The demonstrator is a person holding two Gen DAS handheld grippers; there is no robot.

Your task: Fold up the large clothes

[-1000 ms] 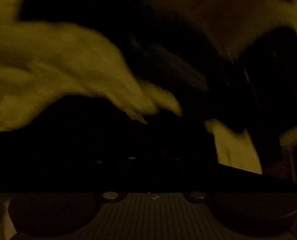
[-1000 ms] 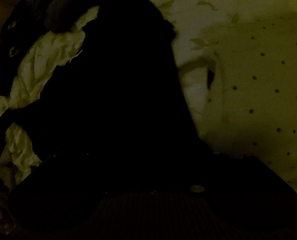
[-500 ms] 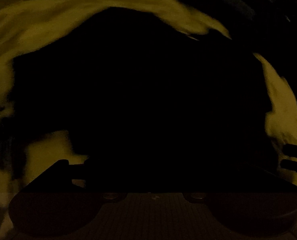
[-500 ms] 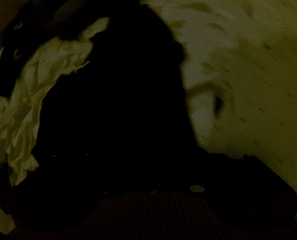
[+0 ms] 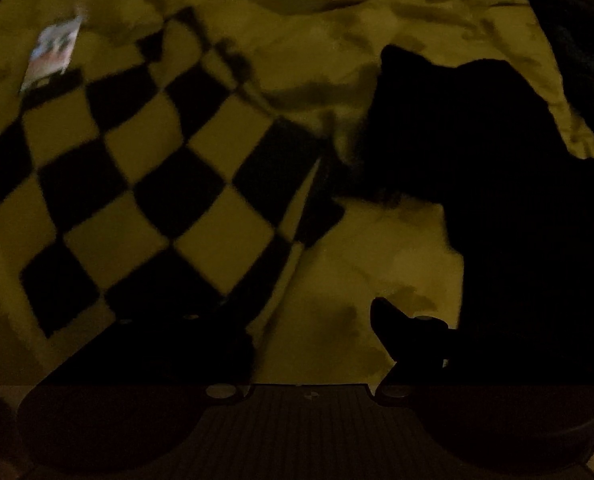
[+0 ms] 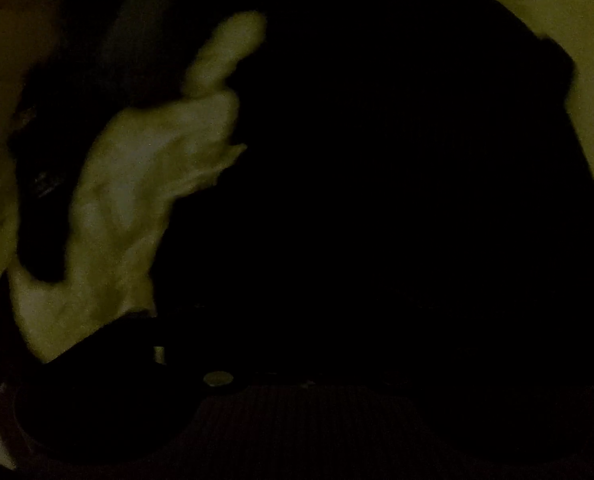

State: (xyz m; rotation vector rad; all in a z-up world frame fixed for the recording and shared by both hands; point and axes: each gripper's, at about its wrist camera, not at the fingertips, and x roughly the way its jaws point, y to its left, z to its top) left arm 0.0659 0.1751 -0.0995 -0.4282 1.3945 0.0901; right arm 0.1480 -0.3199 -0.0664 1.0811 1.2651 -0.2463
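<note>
Very dim light here, so detail is scarce. Nearest in the left wrist view, the left tongs (image 5: 313, 332) show as two dark fingers low in the picture, with pale cloth visible in the gap between them: they stand released, gripping nothing. The left finger lies under the near edge of a checkered garment (image 5: 145, 184), black and pale squares running diagonally, which spreads up and away to the far left. A small white label (image 5: 53, 54) sits at its far left corner. The right finger touches a black garment (image 5: 497, 200) that rises on the right side of the view, near to far, its outline lost in shadow. Beneath and beyond both lies a rumpled pale sheet (image 5: 337, 40), creased all the way to the far edge.

Over to the right wrist view: almost all black. The right tongs (image 6: 297, 344) are swallowed by the dark garment (image 6: 377, 180), which fills the centre and right directly ahead of them; whether they grip it or stand released, I cannot tell. To the left, a crumpled pale cloth (image 6: 137, 184) pokes out beside the black mass. Far right, a strip of pale bedding (image 6: 569, 12) shows.
</note>
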